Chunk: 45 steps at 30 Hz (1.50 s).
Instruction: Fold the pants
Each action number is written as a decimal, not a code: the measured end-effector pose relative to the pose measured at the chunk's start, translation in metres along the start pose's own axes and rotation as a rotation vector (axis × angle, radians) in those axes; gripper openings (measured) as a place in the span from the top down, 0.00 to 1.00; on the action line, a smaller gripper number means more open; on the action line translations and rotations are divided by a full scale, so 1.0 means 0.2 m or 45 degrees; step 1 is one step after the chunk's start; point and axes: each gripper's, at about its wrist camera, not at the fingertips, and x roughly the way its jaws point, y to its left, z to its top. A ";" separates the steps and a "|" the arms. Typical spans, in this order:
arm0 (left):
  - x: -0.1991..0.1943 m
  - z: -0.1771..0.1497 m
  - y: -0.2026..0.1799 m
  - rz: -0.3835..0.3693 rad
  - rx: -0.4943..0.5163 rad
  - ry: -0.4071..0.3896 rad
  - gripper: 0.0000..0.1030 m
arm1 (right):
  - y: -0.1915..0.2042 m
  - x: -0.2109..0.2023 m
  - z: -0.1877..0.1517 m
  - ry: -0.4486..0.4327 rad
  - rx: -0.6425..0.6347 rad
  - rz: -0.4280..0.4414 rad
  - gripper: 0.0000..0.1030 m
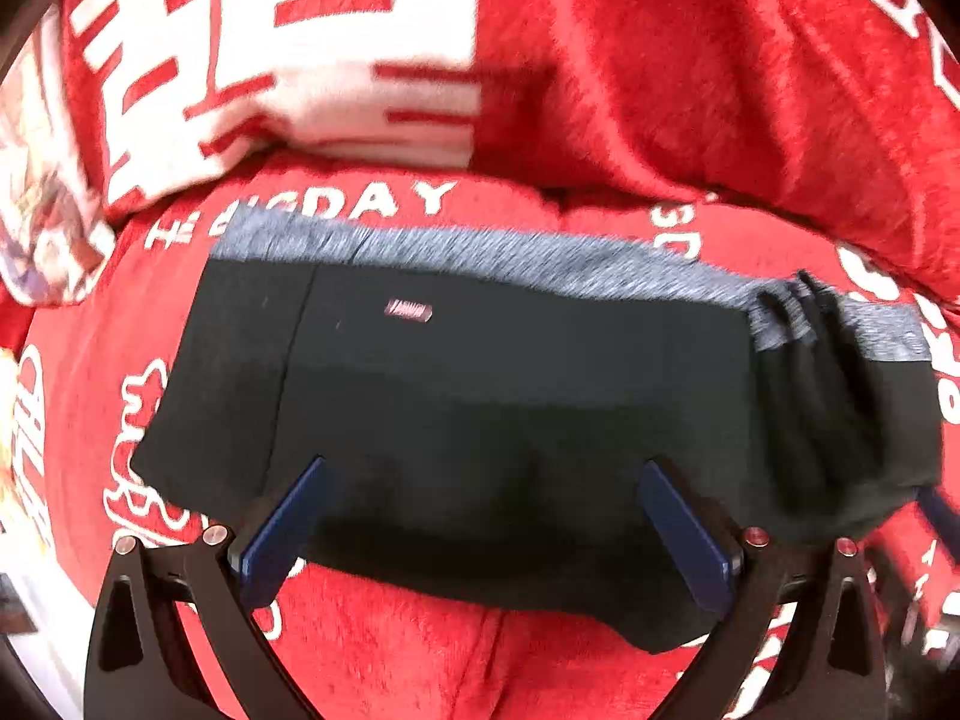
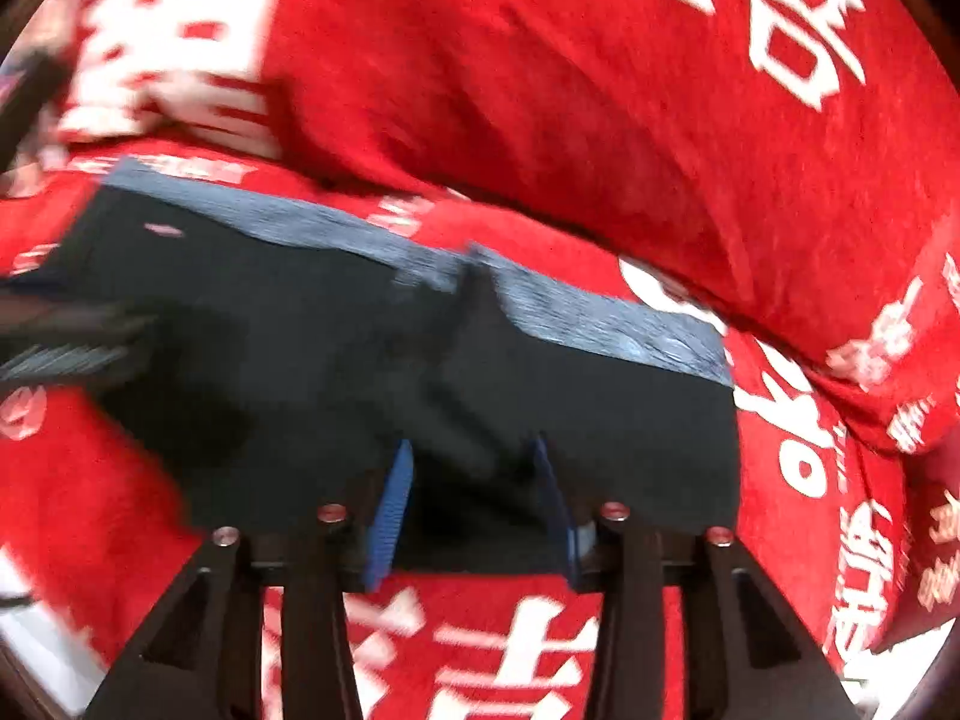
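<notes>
A: Left gripper [image 1: 480,516] first: jaws spread wide, nothing between the blue pads, hanging over the near edge of the pants [image 1: 480,396].

B: Right gripper [image 2: 474,498]: jaws partly spread, not pinching. Cloth of the pants [image 2: 420,372] lies under and between the pads; no pad pressing that I can see.

A: Biggest thing noted: red blanket [image 1: 660,90] with white lettering, covering the whole surface; a heaped fold of it rises behind the pants.

B: Same red blanket [image 2: 540,90] here, bunched along the far side.

A: Pants next: black, folded into a flat, broad bundle, lying on the blanket's lower, flatter part. Grey waistband [image 1: 480,252] runs along their far edge.

B: Waistband [image 2: 600,324] confirmed. Some cloth is gathered in pleats near its middle in this view.

A: Smallest: a small pinkish label [image 1: 409,310] on the black cloth, just below the waistband.

B: Frames are blurred; label text unreadable.
</notes>
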 end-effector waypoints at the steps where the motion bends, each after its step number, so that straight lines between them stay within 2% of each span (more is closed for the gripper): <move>1: -0.02 0.01 -0.02 -0.020 0.017 -0.005 0.00 | 0.00 -0.07 -0.03 -0.032 -0.018 0.105 0.51; 3: -0.05 0.04 -0.08 -0.076 0.052 -0.011 0.00 | -0.07 -0.14 -0.07 -0.043 0.022 0.255 0.51; 4: -0.06 0.06 -0.12 -0.111 0.069 -0.012 0.00 | -0.15 -0.14 -0.10 -0.032 0.113 0.340 0.51; 6: -0.07 0.08 -0.20 -0.189 0.108 -0.007 0.00 | -0.37 -0.08 -0.15 0.012 0.403 0.477 0.51; 7: -0.08 0.09 -0.27 -0.238 0.132 0.003 0.00 | -0.54 -0.01 -0.21 0.063 0.634 0.571 0.51; 10: -0.07 0.08 -0.44 -0.325 0.181 0.037 0.00 | -0.82 0.18 -0.38 0.143 1.103 0.740 0.51; 12: -0.05 0.08 -0.55 -0.359 0.207 0.049 0.01 | -0.94 0.26 -0.45 0.136 1.271 0.825 0.51; 14: -0.02 0.08 -0.64 -0.376 0.227 0.073 0.18 | -1.01 0.33 -0.51 0.142 1.379 0.871 0.51; 16: 0.04 0.08 -0.71 -0.423 0.237 0.146 0.25 | -1.06 0.38 -0.56 0.150 1.467 0.911 0.51; 17: 0.08 0.07 -0.74 -0.434 0.240 0.182 0.37 | -1.08 0.40 -0.58 0.142 1.497 0.934 0.51; 18: 0.12 0.07 -0.75 -0.429 0.249 0.204 0.43 | -1.08 0.40 -0.59 0.134 1.508 0.945 0.51; 21: 0.19 0.04 -0.77 -0.404 0.249 0.240 0.47 | -1.09 0.44 -0.60 0.128 1.520 0.976 0.51; 22: 0.19 0.04 -0.76 -0.407 0.235 0.240 0.49 | -1.09 0.47 -0.60 0.141 1.533 0.990 0.66; 23: 0.17 0.04 -0.75 -0.412 0.221 0.237 0.53 | -1.09 0.49 -0.60 0.153 1.539 0.995 0.95; 25: 0.12 0.04 -0.72 -0.406 0.216 0.225 0.56 | -1.09 0.51 -0.59 0.188 1.537 0.984 0.95; 27: 0.04 0.02 -0.69 -0.403 0.220 0.187 0.56 | -1.09 0.45 -0.55 0.146 1.505 1.028 0.96; 29: 0.01 -0.02 -0.68 -0.366 0.235 0.165 0.56 | -1.07 0.39 -0.52 0.148 1.425 1.024 0.96; 33: 0.09 -0.09 -0.67 -0.281 0.244 0.181 0.56 | -1.00 0.41 -0.55 0.236 1.370 0.995 0.96; 35: 0.12 -0.10 -0.66 -0.268 0.208 0.182 0.48 | -0.97 0.49 -0.57 0.275 1.341 0.938 0.96; 36: 0.10 -0.10 -0.65 -0.242 0.197 0.172 0.34 | -0.97 0.52 -0.58 0.282 1.349 0.938 0.96; 37: 0.09 -0.08 -0.64 -0.223 0.187 0.156 0.28 | -0.98 0.53 -0.58 0.278 1.370 0.954 0.95; 39: 0.06 -0.06 -0.62 -0.217 0.181 0.125 0.28 | -0.99 0.50 -0.55 0.287 1.310 0.944 0.92; 40: 0.04 -0.04 -0.61 -0.207 0.189 0.114 0.28 | -0.99 0.48 -0.53 0.300 1.269 0.940 0.86; 42: -0.03 0.01 -0.59 -0.185 0.205 0.066 0.28 | -1.00 0.40 -0.48 0.334 1.146 0.948 0.81; 45: -0.12 0.10 -0.63 -0.192 0.240 -0.023 0.28 | -1.05 0.27 -0.44 0.253 1.040 0.978 0.81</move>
